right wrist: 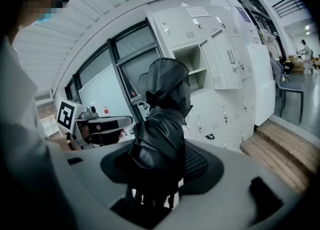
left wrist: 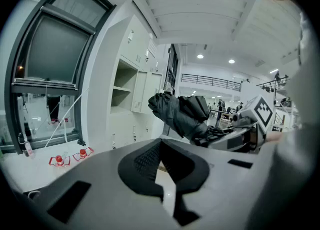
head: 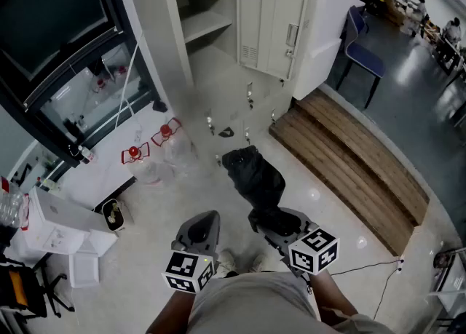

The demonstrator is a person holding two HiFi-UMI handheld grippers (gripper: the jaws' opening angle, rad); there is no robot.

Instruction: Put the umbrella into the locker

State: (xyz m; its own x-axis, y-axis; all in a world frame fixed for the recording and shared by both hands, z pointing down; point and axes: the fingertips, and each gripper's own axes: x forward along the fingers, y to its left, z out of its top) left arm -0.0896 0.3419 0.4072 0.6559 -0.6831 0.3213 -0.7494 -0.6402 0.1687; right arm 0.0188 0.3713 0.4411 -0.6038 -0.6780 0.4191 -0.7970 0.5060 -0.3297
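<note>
Lower centre-left, the left hand-held gripper [head: 207, 217] is pinched together and empty; just right of it the right hand-held gripper [head: 271, 223] clamps the folded black umbrella [head: 255, 176], apparently mid-carry, which next needs raising into the open locker [head: 211, 23], well apart at upper centre.

left gripper [left wrist: 161, 146] closed and empty, umbrella [left wrist: 177, 113] beyond.

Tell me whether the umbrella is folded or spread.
Folded: the umbrella is a compact black bundle held in the right gripper.
</note>
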